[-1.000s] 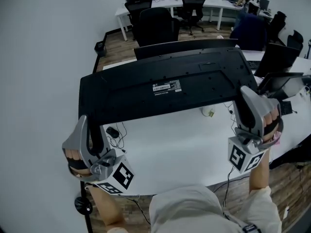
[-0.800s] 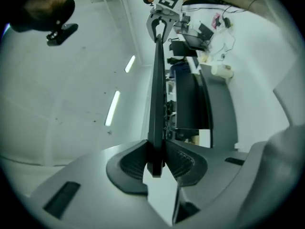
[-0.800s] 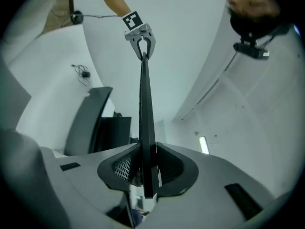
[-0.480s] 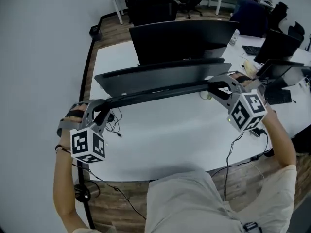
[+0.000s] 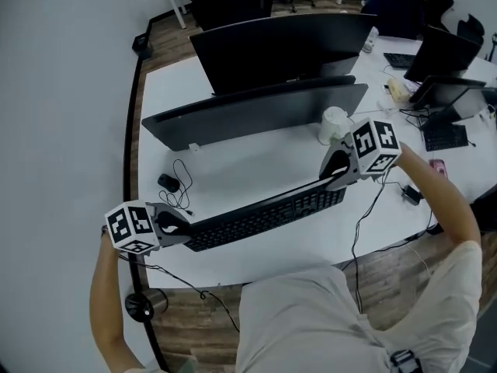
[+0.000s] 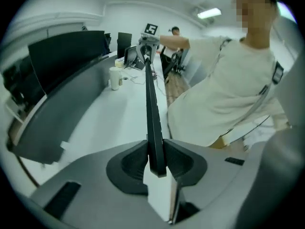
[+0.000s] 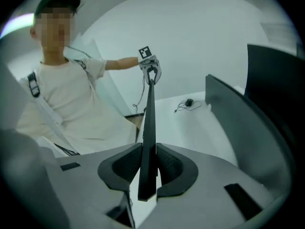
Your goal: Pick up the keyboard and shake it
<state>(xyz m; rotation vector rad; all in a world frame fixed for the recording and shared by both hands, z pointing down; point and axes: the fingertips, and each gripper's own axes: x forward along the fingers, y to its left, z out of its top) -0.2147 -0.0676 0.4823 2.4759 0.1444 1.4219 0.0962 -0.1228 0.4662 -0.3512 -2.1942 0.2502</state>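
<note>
Head view: the keyboard [image 5: 264, 214] lies keys-up in front of the curved monitor [image 5: 248, 111], spanning from the left gripper [image 5: 180, 230] to the right gripper [image 5: 335, 177]. It looks picked up, but whether it clears the desk [image 5: 256, 162] is unclear, and no still can show the shaking.

Left gripper view: the jaws clamp the keyboard's end edge.

Right gripper view: the jaws pinch the opposite end, and the keys are hidden edge-on.

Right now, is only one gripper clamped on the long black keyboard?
No, the left gripper pinches one end of the long black keyboard and the right gripper pinches the other.
</note>
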